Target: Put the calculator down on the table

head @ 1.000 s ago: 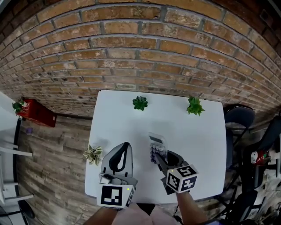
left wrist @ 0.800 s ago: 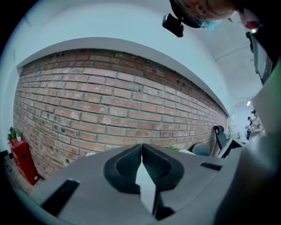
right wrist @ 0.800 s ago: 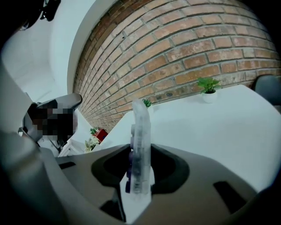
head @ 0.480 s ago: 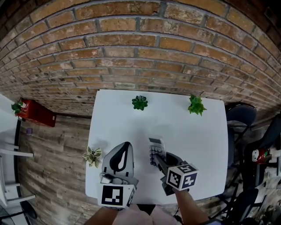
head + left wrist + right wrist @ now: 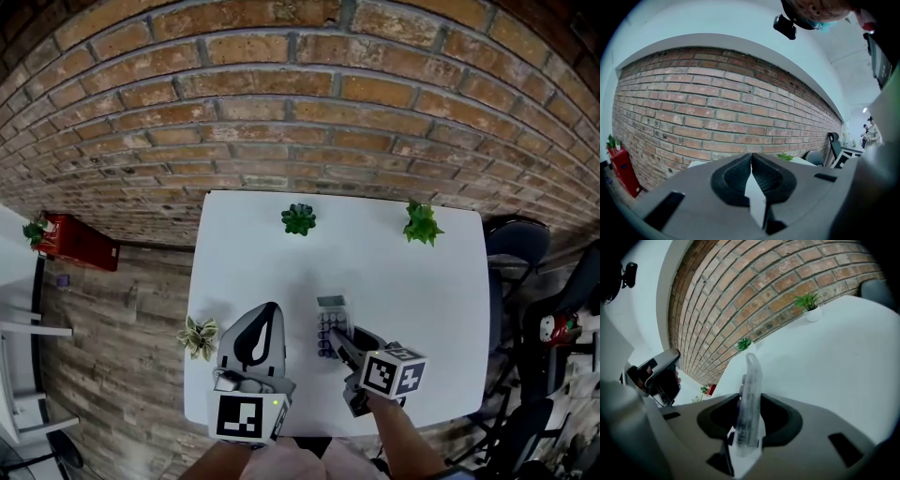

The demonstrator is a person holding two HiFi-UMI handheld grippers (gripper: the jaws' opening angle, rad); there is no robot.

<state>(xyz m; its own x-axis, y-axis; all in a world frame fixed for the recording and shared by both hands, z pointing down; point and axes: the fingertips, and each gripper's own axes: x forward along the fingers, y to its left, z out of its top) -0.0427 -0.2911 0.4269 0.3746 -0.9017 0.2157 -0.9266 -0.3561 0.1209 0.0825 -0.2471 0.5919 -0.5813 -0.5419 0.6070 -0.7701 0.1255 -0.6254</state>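
Observation:
A small grey calculator (image 5: 330,322) with purple keys sits in my right gripper (image 5: 337,343) low over the white table (image 5: 422,281), near its front middle. In the right gripper view the calculator (image 5: 751,376) stands edge-on between the two pads, which touch its faces while the jaws are opening slightly; my right gripper (image 5: 749,403) points down at the tabletop. Whether the calculator's far end rests on the table is hidden. To its left my left gripper (image 5: 269,311) hovers shut and empty, and in its own view the left gripper (image 5: 751,157) faces the brick wall.
Three small potted plants stand on the table: one at the back middle (image 5: 298,219), one at the back right (image 5: 420,223), one at the left edge (image 5: 199,333). A dark chair (image 5: 511,248) is beside the right edge. A brick wall rises behind.
My right gripper has rolled and sunk a little, bringing the calculator lower and slightly nearer the front edge. The left gripper has stayed where it was.

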